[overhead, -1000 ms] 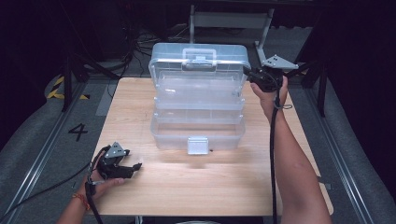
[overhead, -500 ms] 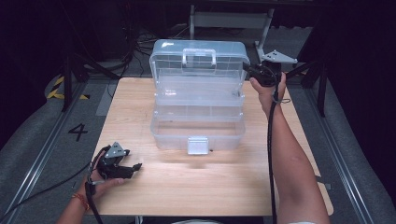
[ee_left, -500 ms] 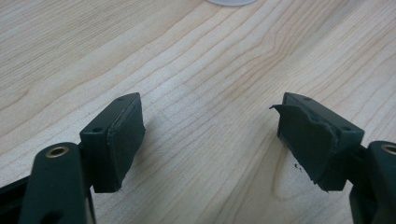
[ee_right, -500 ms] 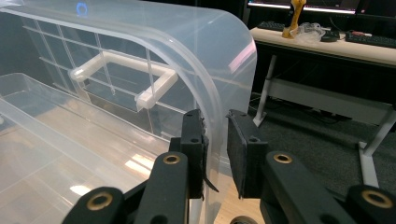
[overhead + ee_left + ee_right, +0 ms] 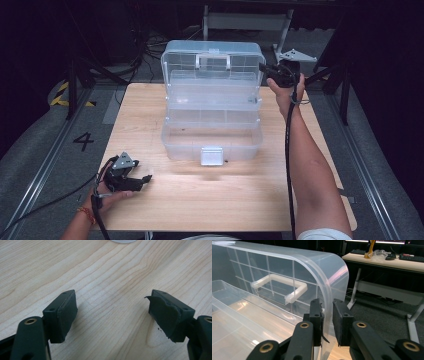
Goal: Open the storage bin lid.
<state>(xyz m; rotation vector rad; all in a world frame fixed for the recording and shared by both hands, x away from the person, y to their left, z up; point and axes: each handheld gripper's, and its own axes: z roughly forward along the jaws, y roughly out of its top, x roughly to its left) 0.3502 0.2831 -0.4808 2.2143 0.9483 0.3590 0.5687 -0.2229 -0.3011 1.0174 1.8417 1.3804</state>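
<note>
Box: a clear plastic storage box (image 5: pixel 212 125) stands on the far half of the wooden worktop (image 5: pixel 225 200), middle of its width, with tiered trays stepped back above the base.
Lid: the box's clear lid (image 5: pixel 212 57) is swung up and stands near upright at the back, its white handle (image 5: pixel 213 61) facing the person; in the right tool view the lid's curved side wall (image 5: pixel 332 290) rises just in front of the camera.
Right tool: the right tool (image 5: pixel 267 70) is at the lid's right edge, held up at the far right of the box. Its jaws are closed onto the lid's thin side wall, one pad on the inside, one on the outside, the plastic running between them (image 5: pixel 327 317).
Left tool: the left tool (image 5: pixel 145 178) rests low on the near left part of the worktop, well apart from the box and in front of its left corner. Its jaws stand wide apart with nothing but bare wood between them (image 5: pixel 112 312).
Latch: a white latch (image 5: pixel 211 155) sits on the middle of the base's front wall, facing the person.
</note>
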